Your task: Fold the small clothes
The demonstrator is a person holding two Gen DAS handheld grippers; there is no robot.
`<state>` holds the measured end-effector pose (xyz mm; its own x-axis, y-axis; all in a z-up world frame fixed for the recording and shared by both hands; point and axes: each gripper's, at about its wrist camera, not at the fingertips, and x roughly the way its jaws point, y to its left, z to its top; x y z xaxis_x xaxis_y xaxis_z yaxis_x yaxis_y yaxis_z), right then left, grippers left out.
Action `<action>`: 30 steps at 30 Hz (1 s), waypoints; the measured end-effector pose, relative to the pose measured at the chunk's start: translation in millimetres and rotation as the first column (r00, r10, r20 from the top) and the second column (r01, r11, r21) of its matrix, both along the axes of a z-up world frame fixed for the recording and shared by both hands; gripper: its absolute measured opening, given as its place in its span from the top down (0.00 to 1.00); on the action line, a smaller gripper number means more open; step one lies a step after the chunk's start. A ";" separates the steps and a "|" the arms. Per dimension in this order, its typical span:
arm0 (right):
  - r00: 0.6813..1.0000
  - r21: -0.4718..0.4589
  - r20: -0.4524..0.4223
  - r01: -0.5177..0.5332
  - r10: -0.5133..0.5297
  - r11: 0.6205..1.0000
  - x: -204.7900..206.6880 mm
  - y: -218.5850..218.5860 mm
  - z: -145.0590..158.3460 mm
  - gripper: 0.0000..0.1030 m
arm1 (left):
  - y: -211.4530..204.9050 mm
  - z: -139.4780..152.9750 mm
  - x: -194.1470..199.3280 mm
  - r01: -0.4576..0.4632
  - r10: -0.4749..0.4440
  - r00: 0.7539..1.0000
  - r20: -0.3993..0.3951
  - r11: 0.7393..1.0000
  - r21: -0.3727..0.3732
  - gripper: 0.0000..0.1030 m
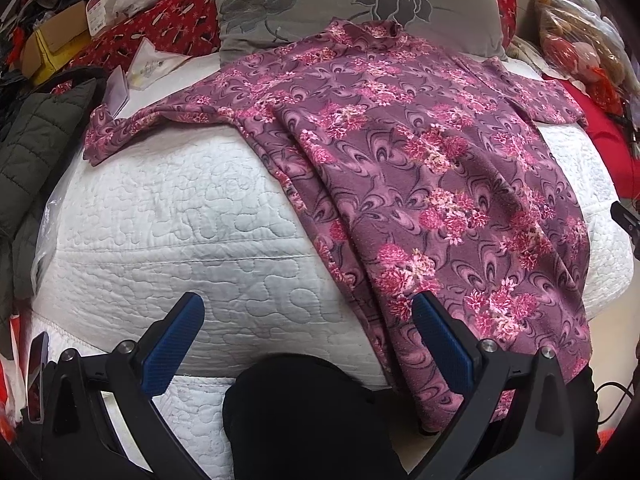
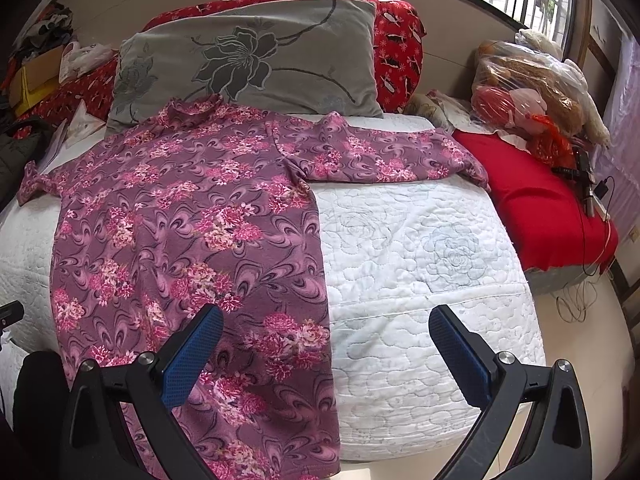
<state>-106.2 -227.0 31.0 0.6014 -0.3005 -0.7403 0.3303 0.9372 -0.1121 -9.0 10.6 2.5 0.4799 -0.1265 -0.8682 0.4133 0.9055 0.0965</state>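
Observation:
A purple long-sleeved top with pink flowers point(image 1: 420, 168) point(image 2: 188, 220) lies spread flat on a white quilted bed point(image 1: 168, 216) point(image 2: 420, 264), collar toward the pillow, both sleeves stretched out sideways, hem hanging over the near edge. My left gripper point(image 1: 308, 320) is open above the bed's near edge, its right finger over the top's left hem side. My right gripper point(image 2: 326, 336) is open too, its left finger over the top's right side, its right finger over bare quilt. Neither holds anything.
A grey flowered pillow point(image 2: 256, 56) and red patterned cushions point(image 2: 396, 48) sit at the bed's head. A dark padded jacket point(image 1: 36, 148) lies at the left, a red sheet point(image 2: 536, 204) and bagged soft toys point(image 2: 528, 92) at the right. A person's dark-clothed knee point(image 1: 304, 408) is below.

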 end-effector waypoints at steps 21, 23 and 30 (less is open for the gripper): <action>1.000 0.019 0.001 0.003 -0.003 1.000 2.1 -2.8 -1.7 0.01 | -3.7 -1.3 -1.1 0.010 -0.010 1.000 -0.003 1.000 0.007 0.00; 1.000 0.020 0.003 0.003 -0.003 1.000 1.5 -2.7 -1.4 0.01 | -3.6 -0.7 -2.2 0.009 -0.009 1.000 0.000 1.000 0.007 0.00; 1.000 0.025 0.015 0.002 -0.002 1.000 -3.8 -2.6 1.3 0.01 | -2.1 1.7 -4.8 0.005 -0.005 1.000 -0.002 1.000 0.002 0.00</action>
<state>-110.0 -229.6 32.3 0.6118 -0.2830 -0.7386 0.3338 0.9390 -0.0833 -13.9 8.5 4.2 0.4775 -0.1269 -0.8694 0.4178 0.9033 0.0976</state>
